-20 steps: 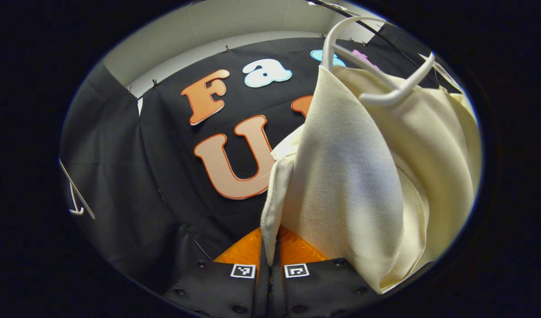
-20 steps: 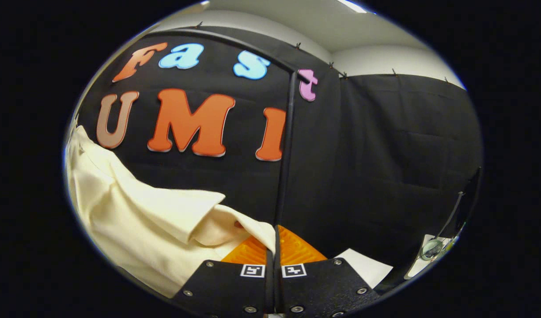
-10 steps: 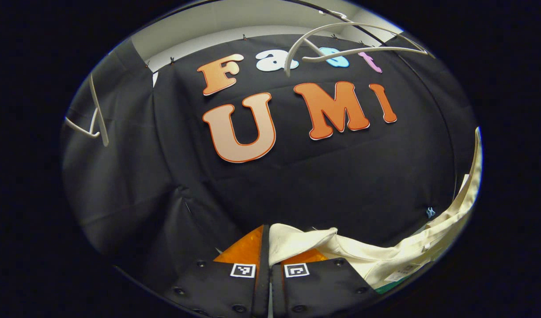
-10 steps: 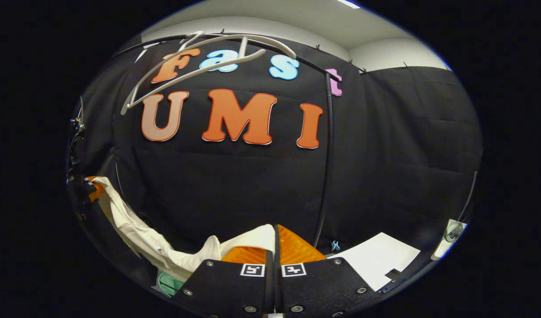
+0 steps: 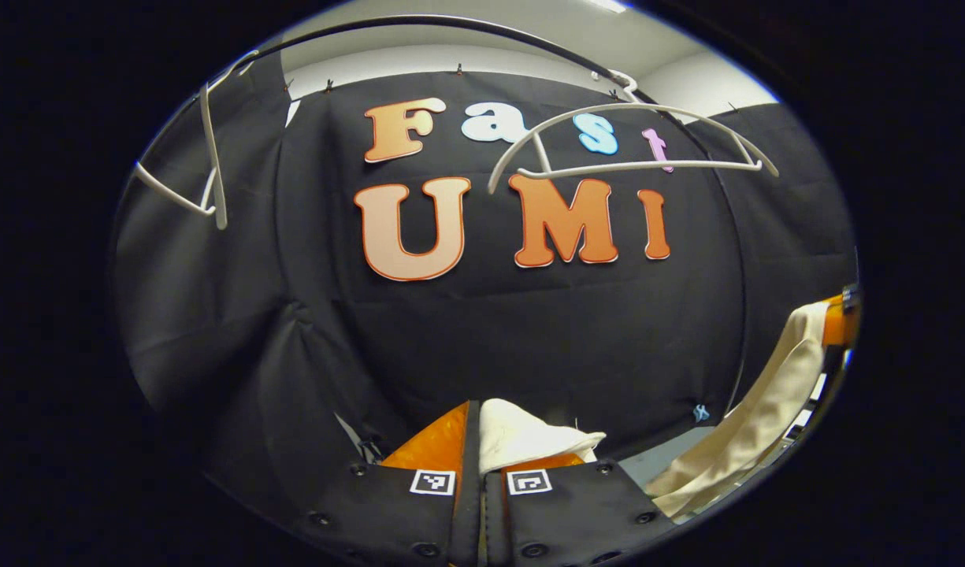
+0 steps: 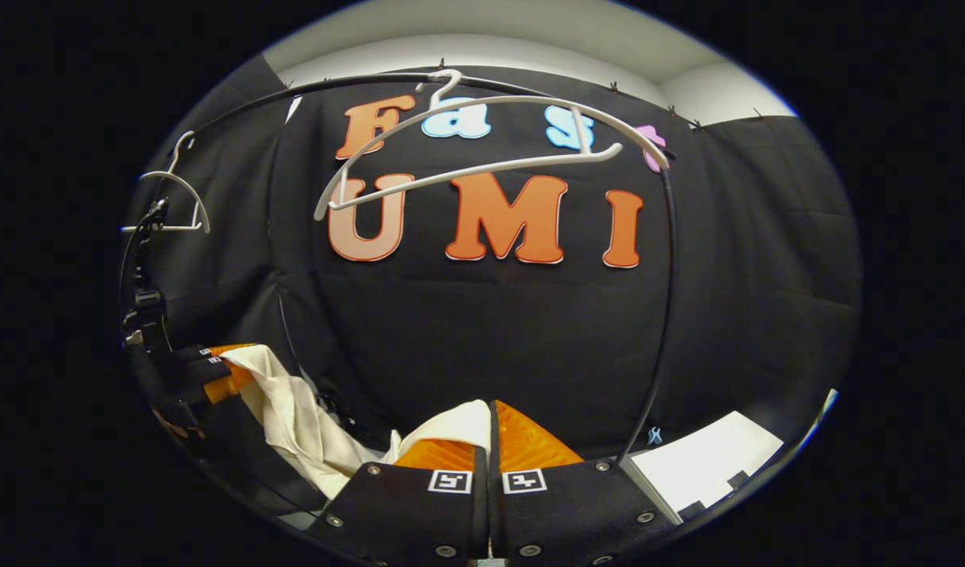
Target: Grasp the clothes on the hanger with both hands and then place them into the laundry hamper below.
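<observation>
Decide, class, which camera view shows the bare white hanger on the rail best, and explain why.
The right gripper view: the white hanger shows whole there, hook over the rail, both arms and crossbar clear. The left gripper view shows the hanger whole too, but nearer the edge and more bent.

Both views look level from low down toward the booth wall, sharing the bare white hanger [image 5: 632,138] [image 6: 482,142] overhead.

No readable text, square coded markers on left gripper [image 5: 480,441], right gripper [image 6: 488,441]
</observation>
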`<state>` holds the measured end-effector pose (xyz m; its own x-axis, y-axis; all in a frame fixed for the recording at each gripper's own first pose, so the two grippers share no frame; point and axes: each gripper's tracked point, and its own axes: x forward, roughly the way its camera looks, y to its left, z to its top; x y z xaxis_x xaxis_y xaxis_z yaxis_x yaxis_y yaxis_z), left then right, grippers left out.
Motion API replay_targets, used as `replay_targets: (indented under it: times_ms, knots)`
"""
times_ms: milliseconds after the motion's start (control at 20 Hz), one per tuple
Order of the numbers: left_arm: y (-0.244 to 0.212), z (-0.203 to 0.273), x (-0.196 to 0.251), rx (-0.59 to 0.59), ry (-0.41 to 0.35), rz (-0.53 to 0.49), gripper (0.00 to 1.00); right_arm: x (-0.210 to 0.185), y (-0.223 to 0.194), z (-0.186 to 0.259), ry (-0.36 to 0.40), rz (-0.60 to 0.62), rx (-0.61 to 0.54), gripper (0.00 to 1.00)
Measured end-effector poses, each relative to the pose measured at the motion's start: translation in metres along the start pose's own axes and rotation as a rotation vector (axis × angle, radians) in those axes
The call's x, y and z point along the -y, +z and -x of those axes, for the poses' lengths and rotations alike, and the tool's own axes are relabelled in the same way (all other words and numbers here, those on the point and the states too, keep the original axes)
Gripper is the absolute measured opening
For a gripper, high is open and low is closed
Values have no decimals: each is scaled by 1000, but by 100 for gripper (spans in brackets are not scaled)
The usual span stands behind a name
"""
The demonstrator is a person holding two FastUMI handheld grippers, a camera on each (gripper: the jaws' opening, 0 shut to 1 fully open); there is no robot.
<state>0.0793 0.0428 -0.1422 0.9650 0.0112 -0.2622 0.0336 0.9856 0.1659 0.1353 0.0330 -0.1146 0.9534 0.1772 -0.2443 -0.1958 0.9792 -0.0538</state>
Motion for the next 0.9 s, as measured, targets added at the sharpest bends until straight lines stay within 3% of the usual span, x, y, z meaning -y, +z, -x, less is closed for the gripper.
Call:
replay_targets:
  times_ms: [200,400,900]
  knots:
    - [-18,10,39,-67,-109,109,10,-60,-12,-5,104,7,-25,0]
    - [-57,8,72,-184,-189,192,11,-87,-45,-18,160,3,-100,1]
    - [-183,20,72,-495,-181,217,12,-104,-174,-33,175,-59,-372,4]
